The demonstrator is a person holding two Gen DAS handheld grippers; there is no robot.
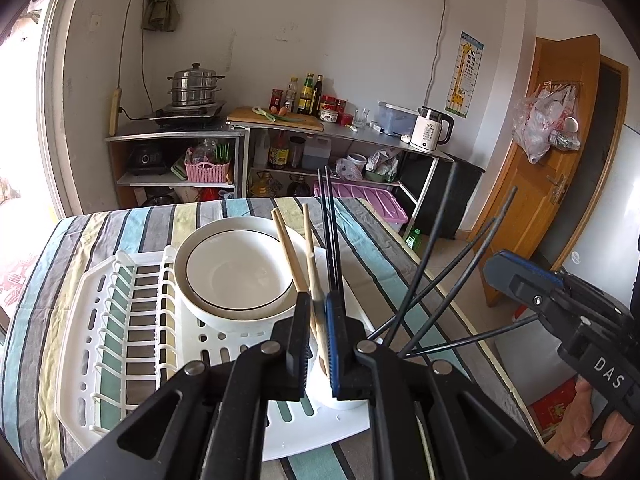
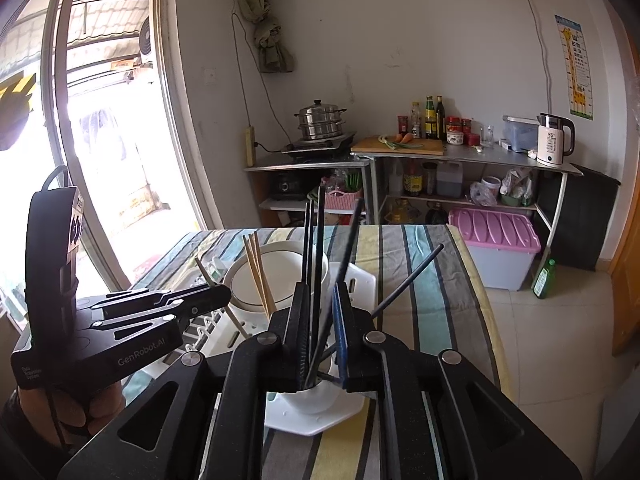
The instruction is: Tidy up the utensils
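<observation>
A white cup [image 1: 340, 398] [image 2: 312, 400] stands on the near right corner of a white dish rack [image 1: 120, 320] [image 2: 320, 420]. My left gripper [image 1: 318, 300] is just above the cup. Its jaws stand slightly apart, with a wooden chopstick [image 1: 309, 240] loose between them. More wooden chopsticks [image 2: 258, 276] lean over the white bowl [image 1: 236, 272] [image 2: 256, 280]. My right gripper [image 2: 320, 292] is open over the same cup, with black chopsticks [image 2: 316, 248] upright between its pads without being pressed. Other black chopsticks [image 1: 440, 280] splay out to the right. Each gripper shows in the other's view: the right gripper [image 1: 500, 276] and the left gripper [image 2: 224, 298].
The rack lies on a striped tablecloth [image 1: 60, 248] [image 2: 432, 280], whose right edge drops to a tiled floor. Behind the table are steel shelves with a steamer pot [image 1: 194, 84], bottles and a kettle [image 2: 554, 140]. A pink-lidded bin [image 2: 494, 236] sits on the floor.
</observation>
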